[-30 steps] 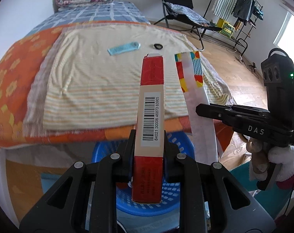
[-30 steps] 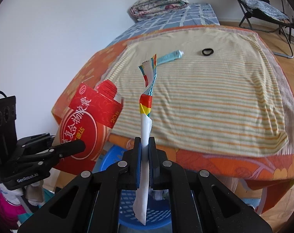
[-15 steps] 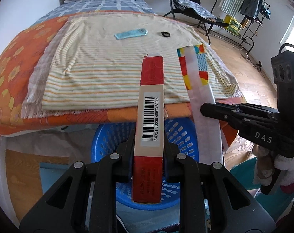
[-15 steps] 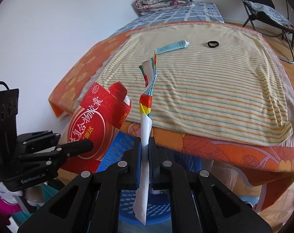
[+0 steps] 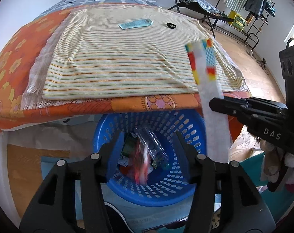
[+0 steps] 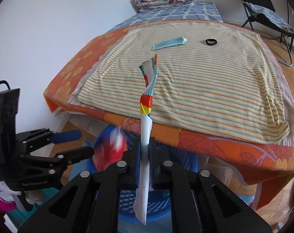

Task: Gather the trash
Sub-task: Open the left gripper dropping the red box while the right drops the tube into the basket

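The left gripper is hanging with its jaws spread apart and empty at lower centre of the left wrist view, directly over the blue basket, where a red, blurred carton is dropping among the wrappers already lying inside. The right gripper is sitting at lower centre of its own view, clamped on a long wrapper, white below and brightly coloured toward the top. The wrapper's long axis is running nearly upright, its lower end dangling below the jaws in front of the basket. From the left wrist view the wrapper is standing at right of centre, apparently over the basket's right rim, so the right hand looks the nearer one for the coming drop and probably needs only a small shift toward frame centre. Farther up the frame, on the striped blanket on the bed, a pale blue tube and a black ring are lying near each other, well apart from both grippers.
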